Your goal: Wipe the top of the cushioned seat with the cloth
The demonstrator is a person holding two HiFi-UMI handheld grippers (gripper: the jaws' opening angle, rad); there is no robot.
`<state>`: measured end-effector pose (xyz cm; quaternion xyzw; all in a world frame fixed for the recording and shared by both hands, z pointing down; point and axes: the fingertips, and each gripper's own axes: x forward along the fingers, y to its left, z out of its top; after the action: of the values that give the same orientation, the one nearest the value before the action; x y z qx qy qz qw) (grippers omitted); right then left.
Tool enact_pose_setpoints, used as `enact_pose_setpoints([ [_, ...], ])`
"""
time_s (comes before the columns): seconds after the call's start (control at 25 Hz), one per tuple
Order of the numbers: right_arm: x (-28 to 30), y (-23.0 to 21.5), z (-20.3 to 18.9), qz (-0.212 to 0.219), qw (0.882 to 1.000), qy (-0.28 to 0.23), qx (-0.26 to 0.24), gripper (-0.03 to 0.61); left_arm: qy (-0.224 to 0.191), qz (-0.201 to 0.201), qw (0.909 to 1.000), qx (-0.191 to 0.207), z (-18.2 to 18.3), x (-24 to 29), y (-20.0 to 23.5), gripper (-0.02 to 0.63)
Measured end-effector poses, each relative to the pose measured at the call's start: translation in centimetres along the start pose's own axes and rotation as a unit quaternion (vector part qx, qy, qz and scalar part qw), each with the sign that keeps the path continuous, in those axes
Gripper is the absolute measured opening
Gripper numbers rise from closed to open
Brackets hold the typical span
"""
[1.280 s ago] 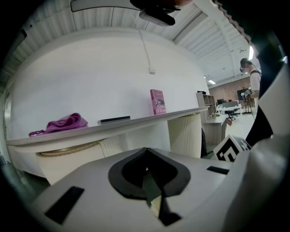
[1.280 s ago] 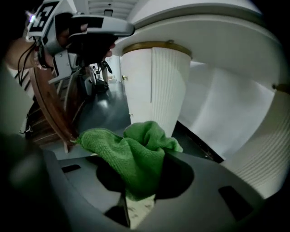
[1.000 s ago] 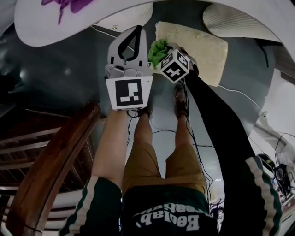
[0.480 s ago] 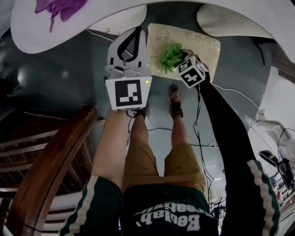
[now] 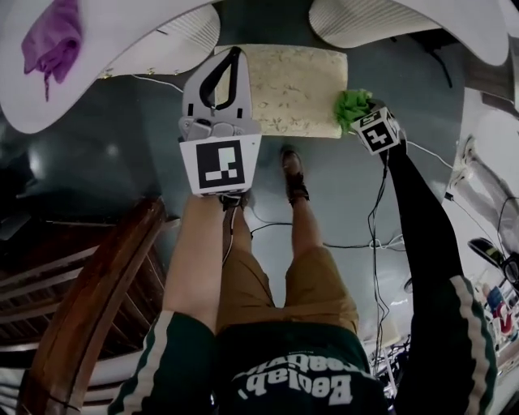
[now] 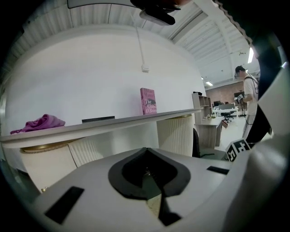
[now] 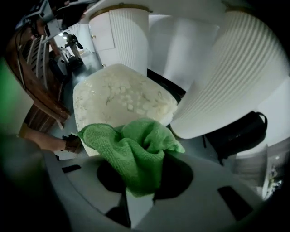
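The cushioned seat (image 5: 284, 89) is cream with a pale flower pattern and stands on the dark floor ahead of my feet. My right gripper (image 5: 358, 113) is shut on a bunched green cloth (image 5: 352, 104), which sits off the seat's near right corner. In the right gripper view the cloth (image 7: 136, 149) bulges out of the right gripper (image 7: 136, 192), with the seat (image 7: 118, 97) just beyond it. My left gripper (image 5: 235, 53) hangs over the seat's left part, jaws shut and empty. The left gripper (image 6: 149, 179) looks over the seat at a white counter.
A white counter on fluted bases (image 5: 357, 20) curves behind the seat, with a purple cloth (image 5: 50, 40) and a pink book (image 6: 148, 100) on it. A black bag (image 7: 235, 131) lies by one base. Cables (image 5: 357, 243) trail on the floor. Wooden rails (image 5: 89, 300) stand at the left.
The right gripper has carried the green cloth rightwards across the seat, from its left part to beyond its right corner. The left gripper has stayed shut in place.
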<state>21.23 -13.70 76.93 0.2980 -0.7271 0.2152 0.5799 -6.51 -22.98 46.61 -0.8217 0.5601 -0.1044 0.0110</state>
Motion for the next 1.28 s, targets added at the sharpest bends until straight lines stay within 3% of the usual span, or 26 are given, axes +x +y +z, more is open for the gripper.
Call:
enact_pose_setpoints([
  [0.12,-0.2,-1.3,-2.0,-0.008,0.999,0.003,0.044,0.104,0.001,-0.010,0.9999,0.008,0.3,0.4,-1.1,0.015],
  [0.32,-3.9,-0.6,2.2,-0.031,0.993,-0.103,0.056,0.104,-0.003,-0.009,0.9999,0.007,0.1,-0.2,-0.5,0.015],
  [0.48,-7.1,5.2,9.0,0.007,0.983,-0.183,0.032,0.106,0.004,0.001,1.0000,0.004,-0.5,-1.9,1.5,0.015],
  [0.64,-6.8,14.3,15.2,0.069,0.974,-0.216,-0.011,0.106,0.013,0.018,0.9998,-0.001,-1.6,-4.0,4.6,0.015],
  [0.84,-3.2,25.0,21.0,0.134,0.970,-0.201,-0.033,0.107,0.019,0.032,0.9993,0.000,-2.8,-6.5,8.3,0.015],
  [0.92,-1.0,27.7,22.4,0.134,0.975,-0.170,-0.056,0.107,0.022,0.039,0.9990,-0.002,-3.3,-7.4,10.0,0.015],
  [1.08,3.0,28.9,22.6,0.107,0.987,-0.099,-0.066,0.106,0.023,0.053,0.9983,-0.006,-3.8,-8.8,13.2,0.015],
  [1.28,2.6,28.5,22.7,0.120,0.985,-0.105,-0.067,0.104,0.028,0.061,0.9977,-0.011,-4.0,-9.0,13.9,0.015],
])
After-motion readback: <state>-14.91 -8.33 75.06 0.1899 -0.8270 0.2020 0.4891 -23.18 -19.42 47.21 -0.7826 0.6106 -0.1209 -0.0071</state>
